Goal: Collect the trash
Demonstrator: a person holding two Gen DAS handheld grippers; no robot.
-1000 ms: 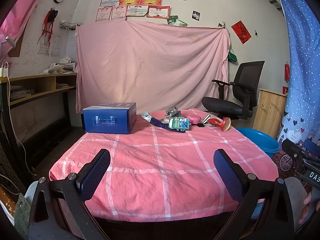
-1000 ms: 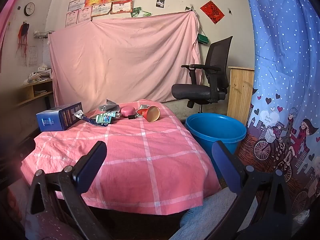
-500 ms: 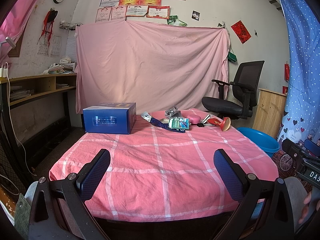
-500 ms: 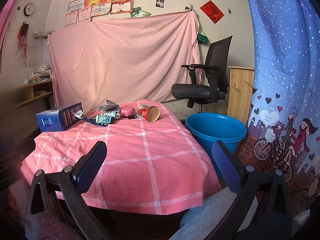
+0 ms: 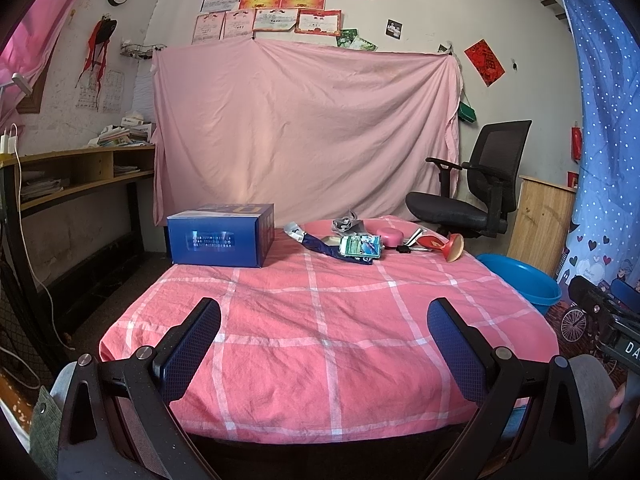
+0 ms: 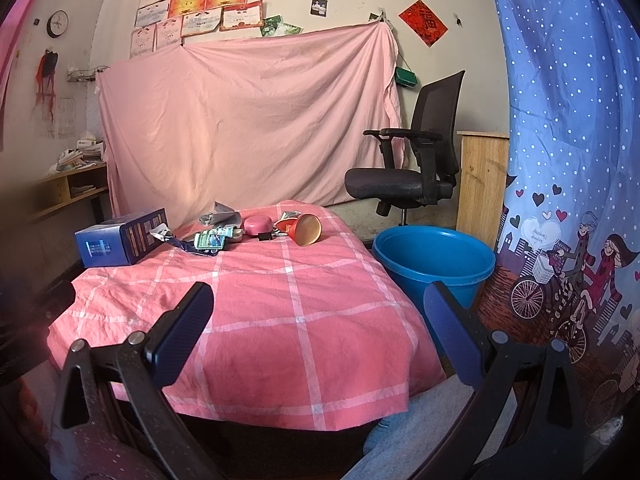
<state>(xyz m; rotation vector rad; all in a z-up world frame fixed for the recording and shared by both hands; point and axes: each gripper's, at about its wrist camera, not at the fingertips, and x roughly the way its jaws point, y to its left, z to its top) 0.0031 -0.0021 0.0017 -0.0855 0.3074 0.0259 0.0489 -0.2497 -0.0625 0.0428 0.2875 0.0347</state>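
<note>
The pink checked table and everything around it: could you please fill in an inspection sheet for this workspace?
Surface: pink checked tablecloth, wrinkled, near half bare.
Job's things: tipped red paper cup, green-white packet, dark blue wrapper, crumpled silver foil, all clustered at the far edge.
Clutter: dark blue cardboard box far left; round pink case among the litter.
Grippers: left gripper and right gripper, jaws wide apart, holding nothing.
Cables: white cable hanging by the wooden shelf.
Surroundings: blue plastic tub on the floor right of the table; black office chair behind.
</note>
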